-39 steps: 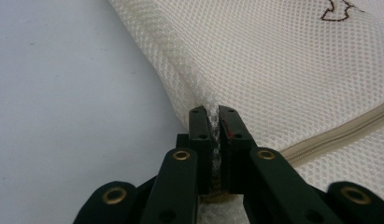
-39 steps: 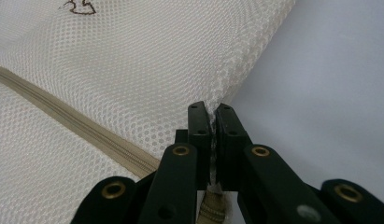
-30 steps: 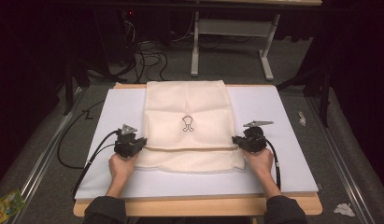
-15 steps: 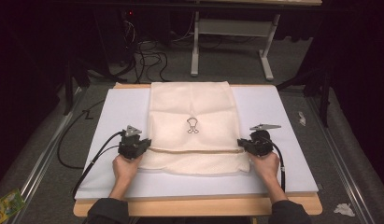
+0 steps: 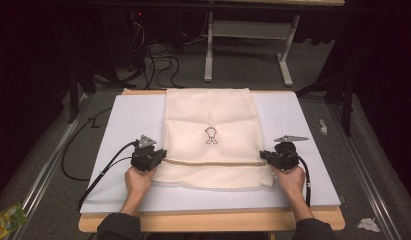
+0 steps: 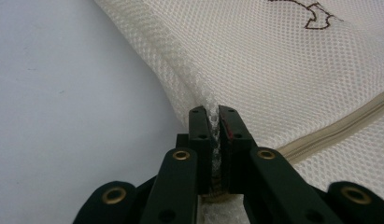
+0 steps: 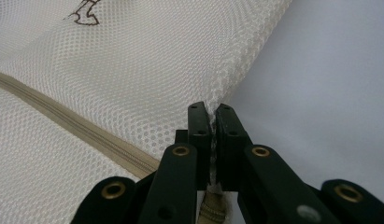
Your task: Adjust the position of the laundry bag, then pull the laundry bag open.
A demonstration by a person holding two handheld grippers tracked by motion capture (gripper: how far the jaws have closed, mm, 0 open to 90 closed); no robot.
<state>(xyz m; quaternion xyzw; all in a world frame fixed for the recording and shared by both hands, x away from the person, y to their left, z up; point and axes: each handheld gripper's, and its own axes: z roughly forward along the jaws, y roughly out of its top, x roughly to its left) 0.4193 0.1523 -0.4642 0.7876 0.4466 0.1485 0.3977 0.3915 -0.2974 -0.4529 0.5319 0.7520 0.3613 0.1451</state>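
The left gripper (image 6: pixel 214 140) has its two black jaws pinched tight on the left side seam of a cream mesh laundry bag (image 5: pixel 209 135), with a thin ridge of netting squeezed up between them, and the right gripper (image 7: pixel 212 140) is clamped the same way on the opposite side seam. From above, the left gripper (image 5: pixel 149 159) sits at about eight o'clock on the white board (image 5: pixel 123 120) and the right gripper (image 5: pixel 278 158) at about four o'clock, each just at the end of the beige zipper (image 5: pixel 213 162) that runs straight across the bag between them. The bag lies flat down the middle of the board, its far end reaching twelve o'clock and its near part doubled over below the zipper line. It looks very light and wholly limp, an open-weave net that will sag and wrinkle wherever it is not pulled taut, and the weave could snag or slip if held by a single layer. The stitched side seams by the zipper ends seem the firmest hold, and that is where both are gripping. I count one bag, one zipper, one small brown printed emblem (image 5: pixel 211 135) at its centre, two grippers, and a person's two hands behind them.
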